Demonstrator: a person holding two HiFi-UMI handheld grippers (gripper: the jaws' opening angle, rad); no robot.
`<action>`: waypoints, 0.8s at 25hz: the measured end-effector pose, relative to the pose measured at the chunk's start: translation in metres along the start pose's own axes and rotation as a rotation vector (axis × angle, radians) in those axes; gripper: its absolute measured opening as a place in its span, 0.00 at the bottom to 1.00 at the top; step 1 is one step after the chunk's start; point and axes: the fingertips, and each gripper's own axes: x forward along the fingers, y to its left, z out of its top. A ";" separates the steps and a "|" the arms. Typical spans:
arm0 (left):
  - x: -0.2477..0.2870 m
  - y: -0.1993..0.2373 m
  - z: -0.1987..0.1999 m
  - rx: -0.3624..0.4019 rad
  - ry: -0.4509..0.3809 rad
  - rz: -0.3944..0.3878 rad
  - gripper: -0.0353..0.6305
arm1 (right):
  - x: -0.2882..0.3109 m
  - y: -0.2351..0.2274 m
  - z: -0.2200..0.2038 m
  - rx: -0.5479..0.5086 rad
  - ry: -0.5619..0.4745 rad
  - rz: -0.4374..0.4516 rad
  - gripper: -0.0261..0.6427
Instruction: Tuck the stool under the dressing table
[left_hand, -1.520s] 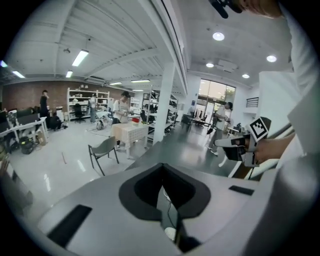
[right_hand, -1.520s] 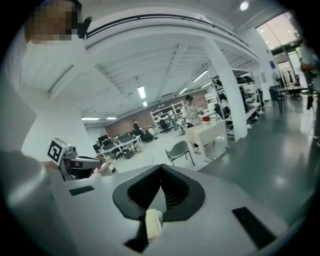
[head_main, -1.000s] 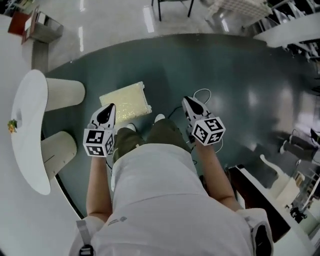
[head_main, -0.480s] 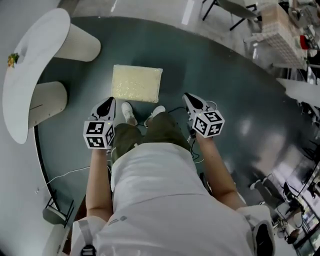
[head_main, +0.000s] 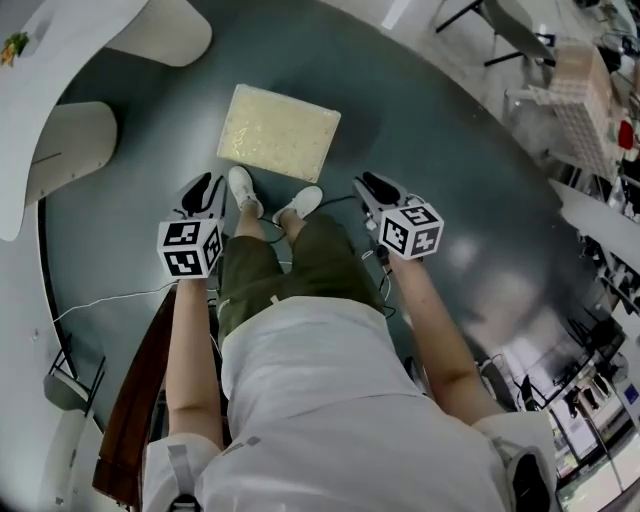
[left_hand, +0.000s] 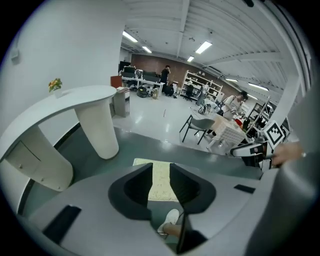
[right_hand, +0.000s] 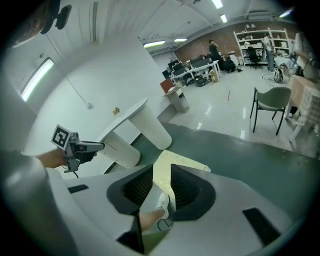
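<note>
Desk cut off top-left. Stool sits out on the dark green floor, just ahead of the shoes. Left tool & right tool just opened a bit, both empty.

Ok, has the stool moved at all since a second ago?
No. The stool lies the same way off the dressing table, out to its right, not under it; only the camera has shifted.

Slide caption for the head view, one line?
Standing person faces the stool, left hand-held gripper and right hand-held gripper empty, jaws just opening; dressing table at upper left.
</note>
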 end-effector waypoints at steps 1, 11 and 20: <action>0.005 0.007 -0.007 -0.014 0.010 0.003 0.20 | 0.010 0.000 -0.004 -0.001 0.024 0.002 0.22; 0.092 0.071 -0.085 -0.077 0.163 0.021 0.36 | 0.107 -0.029 -0.055 0.054 0.202 -0.004 0.47; 0.169 0.116 -0.133 -0.067 0.248 -0.017 0.44 | 0.175 -0.073 -0.102 0.147 0.245 -0.119 0.62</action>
